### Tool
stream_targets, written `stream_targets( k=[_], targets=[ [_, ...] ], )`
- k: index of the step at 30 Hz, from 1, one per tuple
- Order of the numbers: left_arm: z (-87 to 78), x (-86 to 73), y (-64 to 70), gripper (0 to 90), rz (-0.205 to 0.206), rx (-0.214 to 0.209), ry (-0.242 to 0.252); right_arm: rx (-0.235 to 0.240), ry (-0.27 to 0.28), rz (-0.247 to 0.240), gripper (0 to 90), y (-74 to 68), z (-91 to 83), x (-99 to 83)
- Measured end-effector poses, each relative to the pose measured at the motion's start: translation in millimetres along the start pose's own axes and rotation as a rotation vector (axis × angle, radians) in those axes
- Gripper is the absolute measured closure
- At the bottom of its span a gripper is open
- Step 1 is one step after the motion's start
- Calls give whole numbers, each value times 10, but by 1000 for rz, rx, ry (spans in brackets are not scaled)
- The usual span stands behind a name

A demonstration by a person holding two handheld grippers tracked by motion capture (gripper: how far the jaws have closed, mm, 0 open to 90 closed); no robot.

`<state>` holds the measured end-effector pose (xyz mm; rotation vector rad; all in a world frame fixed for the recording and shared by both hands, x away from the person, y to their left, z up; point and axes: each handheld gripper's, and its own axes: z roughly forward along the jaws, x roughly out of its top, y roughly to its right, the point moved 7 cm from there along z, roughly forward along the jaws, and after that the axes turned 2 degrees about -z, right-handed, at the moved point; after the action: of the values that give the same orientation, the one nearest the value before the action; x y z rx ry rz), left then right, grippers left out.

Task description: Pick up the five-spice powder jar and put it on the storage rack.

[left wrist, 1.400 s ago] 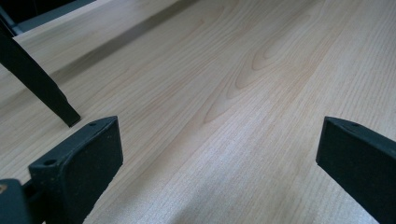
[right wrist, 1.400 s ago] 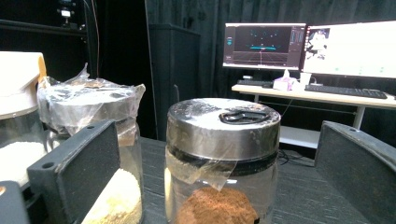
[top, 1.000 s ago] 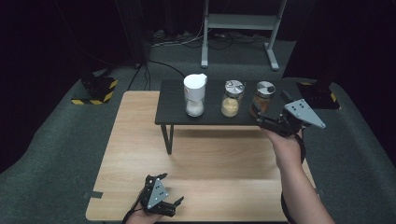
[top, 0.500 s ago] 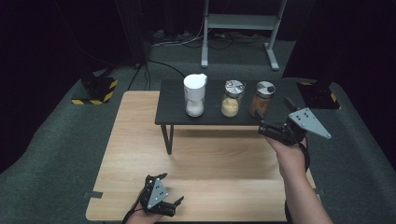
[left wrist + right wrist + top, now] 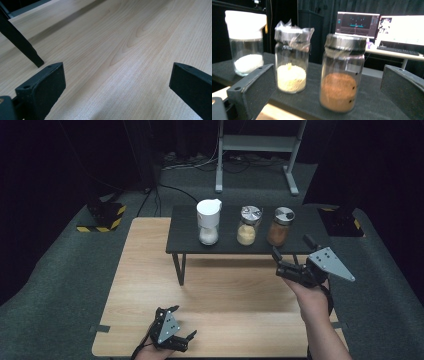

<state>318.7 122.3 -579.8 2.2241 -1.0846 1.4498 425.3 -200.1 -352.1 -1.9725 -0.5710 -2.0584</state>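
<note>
Monitors [image 5: 358, 23] are glowing behind the brown-powder jar [image 5: 342, 75] facing the right gripper [image 5: 327, 92], jaws spread; left gripper [image 5: 117, 82], spread, is overlooking bare tabletop [image 5: 130, 37].

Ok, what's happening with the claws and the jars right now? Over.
Right gripper open, facing the brown-powder jar, not touching. Left gripper open, low over the wooden table. Nothing between the right gripper's jaws and jar.

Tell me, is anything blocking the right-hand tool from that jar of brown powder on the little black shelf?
Nothing visible is. The right gripper is open and faces the glass jar of brown powder with bare black shelf between them. The glass jar of yellow grains stands to one side, apart from it.
</note>
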Motion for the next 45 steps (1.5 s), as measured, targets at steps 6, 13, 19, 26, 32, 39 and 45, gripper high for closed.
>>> stream_targets(
  k=[6,13,19,26,32,39,45],
  targets=[
    [2,0,1,7,2,1,-2,4,-40,-17,0,-60,-62,-132],
    [2,0,1,7,3,1,-2,13,-76,-18,0,-122,-99,-304],
    [1,0,-1,7,0,0,0,19,-99,-15,0,-163,-152,-461],
    [3,0,0,7,7,3,-3,29,-136,-17,0,-233,-208,-687],
    [2,0,-1,7,7,3,-2,37,-169,-11,0,-289,-238,-886],
    [2,0,1,7,8,3,-3,42,-219,-13,0,-373,-280,-1140],
    [1,1,1,7,7,2,-2,45,-262,-9,0,-433,-343,-1377]
  ],
)
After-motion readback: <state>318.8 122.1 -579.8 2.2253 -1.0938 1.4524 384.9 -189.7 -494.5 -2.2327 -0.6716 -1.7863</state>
